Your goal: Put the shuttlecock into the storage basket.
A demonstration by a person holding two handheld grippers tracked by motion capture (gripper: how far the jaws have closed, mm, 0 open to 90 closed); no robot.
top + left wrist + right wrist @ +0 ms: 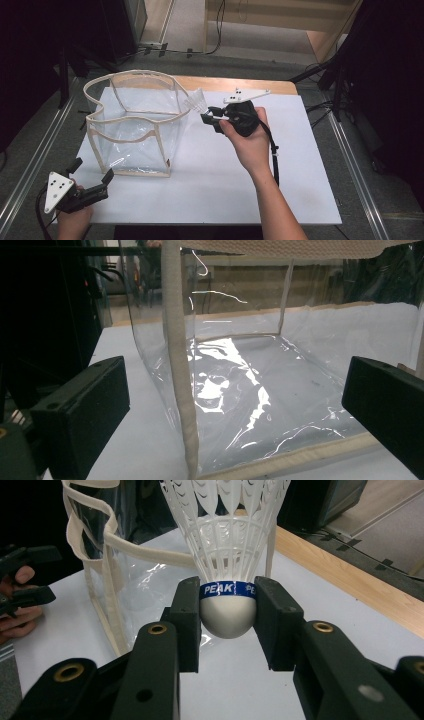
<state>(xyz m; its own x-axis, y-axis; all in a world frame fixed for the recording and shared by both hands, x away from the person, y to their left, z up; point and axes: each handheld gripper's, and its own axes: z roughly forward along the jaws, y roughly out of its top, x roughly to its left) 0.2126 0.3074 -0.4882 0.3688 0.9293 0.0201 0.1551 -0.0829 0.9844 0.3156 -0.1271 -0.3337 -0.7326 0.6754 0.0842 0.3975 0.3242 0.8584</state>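
White table (pixel 300 165); right gripper (pixel 227 615) clamping shuttlecock (pixel 227 550), beside clear bag (pixel 132 125)

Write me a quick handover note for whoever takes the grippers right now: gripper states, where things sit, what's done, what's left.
Right gripper: shut on the white plastic shuttlecock at its cork, held beside the bag's rim.
Left gripper: open, holding nothing, by the near corner of the clear plastic bag with beige trim.
Bag stands open on the white table.
Done: shuttlecock picked up.
Left: probably drop it into the bag.
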